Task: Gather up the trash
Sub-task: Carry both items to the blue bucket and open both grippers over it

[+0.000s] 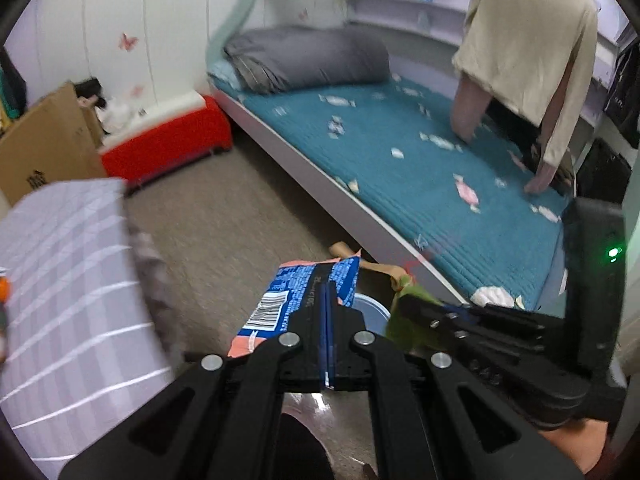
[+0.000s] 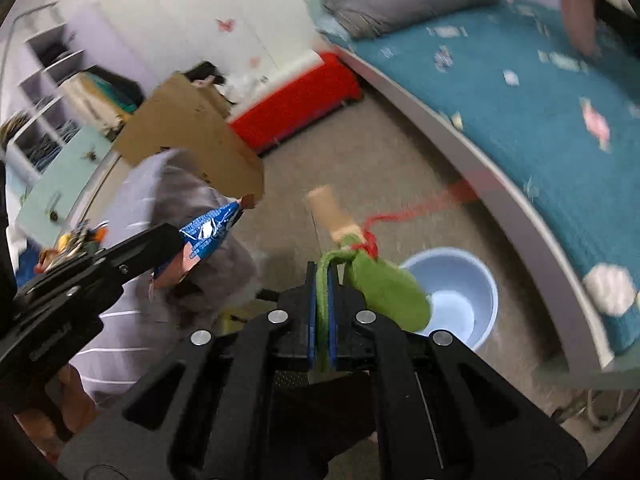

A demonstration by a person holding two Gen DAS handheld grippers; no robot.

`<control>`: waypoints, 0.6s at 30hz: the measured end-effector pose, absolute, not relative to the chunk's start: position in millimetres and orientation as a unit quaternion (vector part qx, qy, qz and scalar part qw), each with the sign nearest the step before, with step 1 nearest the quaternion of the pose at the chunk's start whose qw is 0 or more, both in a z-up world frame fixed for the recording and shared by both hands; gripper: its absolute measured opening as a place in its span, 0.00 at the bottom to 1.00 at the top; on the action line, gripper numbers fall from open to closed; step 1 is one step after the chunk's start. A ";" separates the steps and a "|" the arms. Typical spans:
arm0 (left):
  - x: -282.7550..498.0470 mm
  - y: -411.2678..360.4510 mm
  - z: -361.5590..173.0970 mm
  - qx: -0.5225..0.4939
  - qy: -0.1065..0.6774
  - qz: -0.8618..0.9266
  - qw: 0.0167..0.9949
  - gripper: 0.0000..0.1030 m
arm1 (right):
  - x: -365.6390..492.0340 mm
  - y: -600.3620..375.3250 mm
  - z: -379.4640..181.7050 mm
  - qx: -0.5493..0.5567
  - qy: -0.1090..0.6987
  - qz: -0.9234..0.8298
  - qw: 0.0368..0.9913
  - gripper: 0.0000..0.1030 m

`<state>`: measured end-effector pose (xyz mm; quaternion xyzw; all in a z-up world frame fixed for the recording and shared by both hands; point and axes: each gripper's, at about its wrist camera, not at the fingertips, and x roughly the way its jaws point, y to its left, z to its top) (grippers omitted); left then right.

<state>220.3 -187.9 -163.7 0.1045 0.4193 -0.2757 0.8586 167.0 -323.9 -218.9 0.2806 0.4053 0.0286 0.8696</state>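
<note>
My left gripper (image 1: pixel 327 292) is shut on a blue and orange snack wrapper (image 1: pixel 288 300), held above the floor; it also shows in the right wrist view (image 2: pixel 208 236). My right gripper (image 2: pixel 322 276) is shut on a green felt piece (image 2: pixel 384 292) tied with red string (image 2: pixel 416 210) to a tan wooden stick (image 2: pixel 330 210). A light blue plastic bin (image 2: pixel 460 300) stands on the carpet just right of and below the green piece; its rim shows behind the wrapper in the left wrist view (image 1: pixel 372 308). A crumpled white tissue (image 2: pixel 610 288) lies on the bed's near corner.
A bed with a teal cover (image 1: pixel 420 168) and a grey pillow (image 1: pixel 304 58) is at the right; a person (image 1: pixel 528 52) leans on it. A red box (image 1: pixel 168 144) and a cardboard box (image 1: pixel 44 140) stand by the wall. A grey checked cloth (image 1: pixel 68 280) is at the left.
</note>
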 end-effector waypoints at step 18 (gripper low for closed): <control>282.5 -258.5 -323.3 0.123 0.561 -0.287 0.767 0.01 | 186.0 -384.7 -345.3 0.339 0.468 -0.081 0.812 0.64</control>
